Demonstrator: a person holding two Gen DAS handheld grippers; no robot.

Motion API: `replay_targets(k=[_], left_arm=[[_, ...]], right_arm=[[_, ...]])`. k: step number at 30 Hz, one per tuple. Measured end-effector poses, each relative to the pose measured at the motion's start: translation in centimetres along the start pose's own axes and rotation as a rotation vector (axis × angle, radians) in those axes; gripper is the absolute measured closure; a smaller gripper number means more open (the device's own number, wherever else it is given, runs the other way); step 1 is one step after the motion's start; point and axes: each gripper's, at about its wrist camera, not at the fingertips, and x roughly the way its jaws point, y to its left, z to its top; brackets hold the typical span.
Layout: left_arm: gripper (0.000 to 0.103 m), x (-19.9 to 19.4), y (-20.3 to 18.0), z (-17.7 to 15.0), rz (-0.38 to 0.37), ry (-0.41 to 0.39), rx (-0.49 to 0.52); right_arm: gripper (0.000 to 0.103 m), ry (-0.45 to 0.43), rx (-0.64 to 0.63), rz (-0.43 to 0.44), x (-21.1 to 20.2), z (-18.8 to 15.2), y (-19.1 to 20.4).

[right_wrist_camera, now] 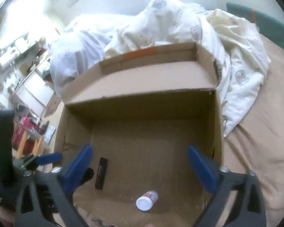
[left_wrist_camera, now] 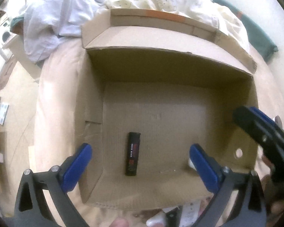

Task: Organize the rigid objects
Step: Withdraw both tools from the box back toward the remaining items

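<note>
Resting on a bed (right_wrist_camera: 265,132) with a beige sheet, a rumpled white quilt (right_wrist_camera: 170,28) lies at twelve o'clock of an open cardboard box (left_wrist_camera: 179,71), which has its flaps folded outward. Both tools hang above the box, each released with blue fingers spread wide and nothing between them: the left tool (left_wrist_camera: 140,160) toward nine o'clock, the right tool (right_wrist_camera: 140,162) toward three. On the box floor lies a slim black bar-shaped object (left_wrist_camera: 133,154) at about seven o'clock, flat. A small white-capped bottle (right_wrist_camera: 147,200) lies on its side near six o'clock, apart from it.
</note>
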Motion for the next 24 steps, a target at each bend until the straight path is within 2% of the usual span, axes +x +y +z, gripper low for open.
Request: replay_targets(k=[5, 8, 14, 19, 24], left_arm=[[0.000, -0.4, -0.3, -0.3, 0.021, 0.001, 0.013], [0.000, -0.9, -0.2, -0.2, -0.008, -0.016, 0.013], [0.000, -3.1, -0.3, -0.4, 0.022, -0.055, 0.029], [0.000, -4.9, 0.5, -1.6, 0.035, -0.091, 0.032], [0.000, -5.8, 2.3, -3.8, 0.013, -0.077, 0.005]], right_arm=[[0.000, -0.011, 0.035, -0.021, 0.1, 0.2, -1.2], [0.000, -0.011, 0.076, -0.021, -0.2, 0.0, -2.0], [0.000, -0.082, 0.098, -0.056, -2.0, 0.0, -2.4], [0.000, -0.055, 0.104, -0.054, -3.3, -1.3, -2.8], [0.000, -0.053, 0.072, -0.032, -5.4, -2.8, -1.6]])
